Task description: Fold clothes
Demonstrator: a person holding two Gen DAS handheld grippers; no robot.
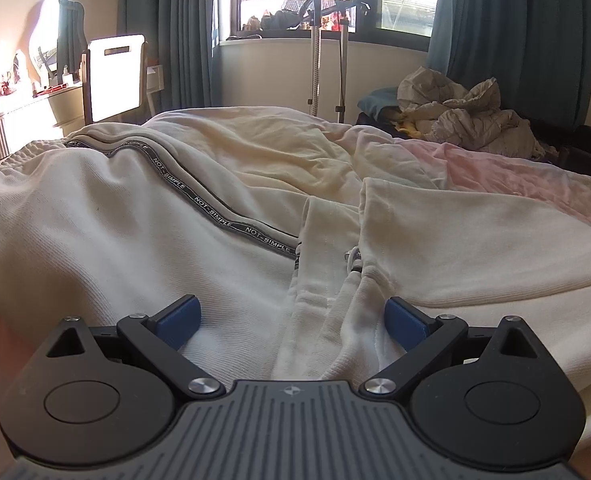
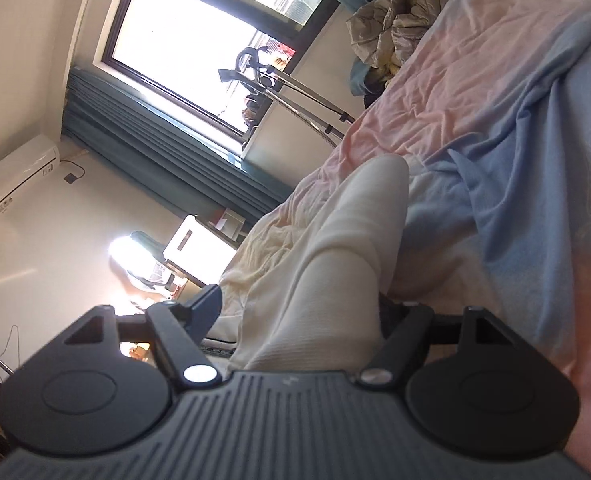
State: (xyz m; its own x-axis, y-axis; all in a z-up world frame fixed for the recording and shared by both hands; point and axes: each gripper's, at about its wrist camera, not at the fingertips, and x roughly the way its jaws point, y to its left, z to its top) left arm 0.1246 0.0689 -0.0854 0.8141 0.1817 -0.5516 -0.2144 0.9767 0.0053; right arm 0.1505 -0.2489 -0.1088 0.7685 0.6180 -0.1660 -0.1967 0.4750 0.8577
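— Two tools, one garment: how do they stand?

— The left tool [image 1: 293,316] hovers low with its blue pads [image 1: 183,318] spread wide apart, nothing between them gripped. Directly ahead of it, and running under its fingers, lies the cream ribbed-cotton zip hoodie [image 1: 95,240], spread on the bed with the pink and blue sheet [image 2: 495,100]. A grey tape printed NOT-SIMPLE [image 1: 199,204] runs diagonally away to the tool's left.

— And the right tool [image 2: 299,308]?

— Rolled on its side, also wide apart. A thick fold of the same cream cloth, probably a sleeve [image 2: 351,240], passes between its fingers, but I judge it is not pinched; the far finger is partly hidden behind the fabric.

— Why that arrangement?

— My guess is that the left sits centred on the front opening, by the white drawcord [image 1: 353,264], to pin or pick the middle, while the right straddles the sleeve ready to carry it inward.

— Anything beyond?

— A crumpled beige quilt [image 1: 467,116] lies far ahead, right of the left tool.
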